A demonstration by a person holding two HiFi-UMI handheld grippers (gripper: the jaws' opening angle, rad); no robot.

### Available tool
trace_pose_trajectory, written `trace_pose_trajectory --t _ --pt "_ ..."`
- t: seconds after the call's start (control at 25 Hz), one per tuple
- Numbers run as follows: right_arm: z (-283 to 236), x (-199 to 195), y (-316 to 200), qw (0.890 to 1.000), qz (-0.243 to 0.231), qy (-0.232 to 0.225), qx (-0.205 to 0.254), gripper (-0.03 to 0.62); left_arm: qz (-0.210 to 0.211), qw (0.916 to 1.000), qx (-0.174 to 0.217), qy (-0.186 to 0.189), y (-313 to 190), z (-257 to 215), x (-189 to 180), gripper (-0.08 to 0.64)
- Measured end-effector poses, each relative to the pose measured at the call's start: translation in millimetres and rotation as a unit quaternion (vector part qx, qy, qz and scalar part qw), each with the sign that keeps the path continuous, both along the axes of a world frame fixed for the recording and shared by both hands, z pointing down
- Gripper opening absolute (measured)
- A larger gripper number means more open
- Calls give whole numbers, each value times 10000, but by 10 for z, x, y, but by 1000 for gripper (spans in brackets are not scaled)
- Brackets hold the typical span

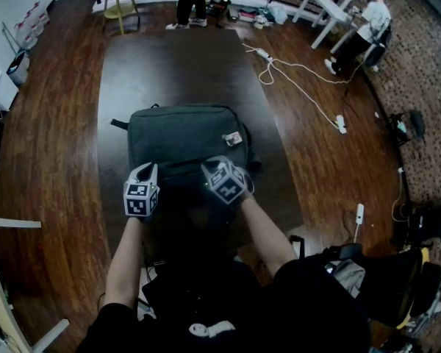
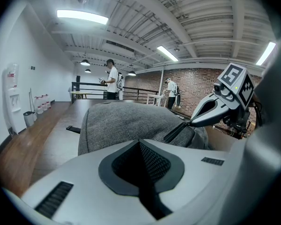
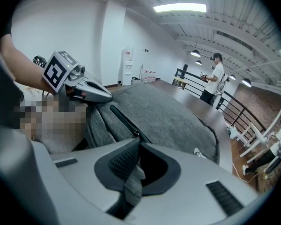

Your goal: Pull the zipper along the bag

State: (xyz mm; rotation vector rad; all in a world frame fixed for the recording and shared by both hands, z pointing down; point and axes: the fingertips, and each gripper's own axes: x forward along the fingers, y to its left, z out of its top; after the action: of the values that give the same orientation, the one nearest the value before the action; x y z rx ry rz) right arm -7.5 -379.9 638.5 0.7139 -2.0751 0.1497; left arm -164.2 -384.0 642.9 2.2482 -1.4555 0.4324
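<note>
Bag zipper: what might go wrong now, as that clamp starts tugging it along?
1. The right gripper is pinched shut on only a thin grey pull tab. A hard tug could probably slip the tab out of its jaws.
2. The left gripper is closed at the bag's near edge, with no fabric showing between its jaws. The bag may therefore slide across the dark table instead of unzipping.

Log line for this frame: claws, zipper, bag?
left claw: shut, at bag edge | right claw: shut on zipper pull | bag: lying on table
</note>
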Motion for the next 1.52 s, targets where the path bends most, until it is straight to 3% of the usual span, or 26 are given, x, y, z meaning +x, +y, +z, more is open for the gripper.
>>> trace_pose_trajectory --t 1.52 --pt "7 268 -76 9998 208 33 33 21 47 10000 6 49 -1 -18 -2 0"
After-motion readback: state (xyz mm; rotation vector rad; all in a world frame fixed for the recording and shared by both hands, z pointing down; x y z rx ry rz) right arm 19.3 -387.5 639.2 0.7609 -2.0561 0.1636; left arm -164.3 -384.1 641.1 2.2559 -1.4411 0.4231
